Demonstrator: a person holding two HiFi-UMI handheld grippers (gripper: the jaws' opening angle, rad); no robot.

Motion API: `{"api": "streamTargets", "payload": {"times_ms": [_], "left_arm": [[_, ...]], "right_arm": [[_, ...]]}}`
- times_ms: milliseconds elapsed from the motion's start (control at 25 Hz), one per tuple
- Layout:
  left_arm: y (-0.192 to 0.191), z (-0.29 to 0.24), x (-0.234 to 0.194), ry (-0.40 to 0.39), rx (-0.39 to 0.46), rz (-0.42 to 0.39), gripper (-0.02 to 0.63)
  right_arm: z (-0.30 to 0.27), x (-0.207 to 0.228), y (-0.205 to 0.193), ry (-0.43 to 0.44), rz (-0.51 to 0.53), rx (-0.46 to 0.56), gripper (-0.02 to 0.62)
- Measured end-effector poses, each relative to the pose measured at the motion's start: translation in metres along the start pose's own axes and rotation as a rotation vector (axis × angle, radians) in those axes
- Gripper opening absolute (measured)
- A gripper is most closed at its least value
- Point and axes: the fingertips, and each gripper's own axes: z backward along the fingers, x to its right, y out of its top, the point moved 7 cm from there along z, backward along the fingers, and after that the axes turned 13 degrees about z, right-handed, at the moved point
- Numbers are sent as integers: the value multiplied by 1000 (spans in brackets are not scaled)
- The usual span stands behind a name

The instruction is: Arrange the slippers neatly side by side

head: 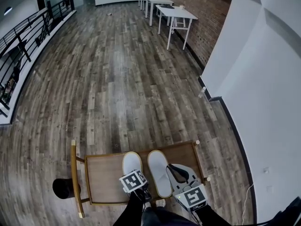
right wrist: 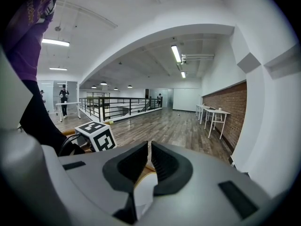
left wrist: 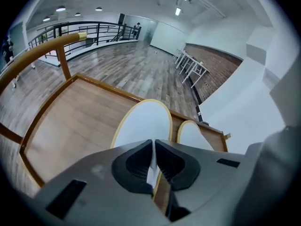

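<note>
The wooden chair seat (head: 102, 179) carries the left slipper (head: 132, 163) and the right slipper (head: 159, 171). Both are white and lie side by side, just apart, on its right half. The chair stands on a plank floor (head: 117, 79).

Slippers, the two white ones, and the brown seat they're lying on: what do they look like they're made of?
The left white slipper and right white slipper look like thin matte fabric or foam, edged in pale yellow trim; which of the two isn't clear. The brown seat looks like wood or laminate, smooth with faint grain, framed by glossy varnished wooden rails.
</note>
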Motion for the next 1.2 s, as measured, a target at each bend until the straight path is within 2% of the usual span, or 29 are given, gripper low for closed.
{"api": "streamTargets", "payload": {"times_ms": [160,520,680,800,880,1040,1200], "left_arm": [[-1,-2,-9,-4,0,86,11],[-3,-8,-6,-26,-2,40,11],[-3,-5,-3,-13,-1,3,12],[-4,-1,-4,-11,-1,5,20],[-4,4,-3,-17,2,7,75],[-2,27,4,-49,37,-14,75],[-11,70,12,-163,94,-90,75]], "right_arm": [[-1,-1,-1,8,35,11,21],[-2,0,-1,10,20,13,20],[-2,2,-2,14,3,9,21],[-2,0,-2,15,-2,-7,21],[-2,0,-5,6,-12,-27,21],[-8,6,-18,8,-88,-74,21],[-25,9,-44,38,-235,-169,21]]}}
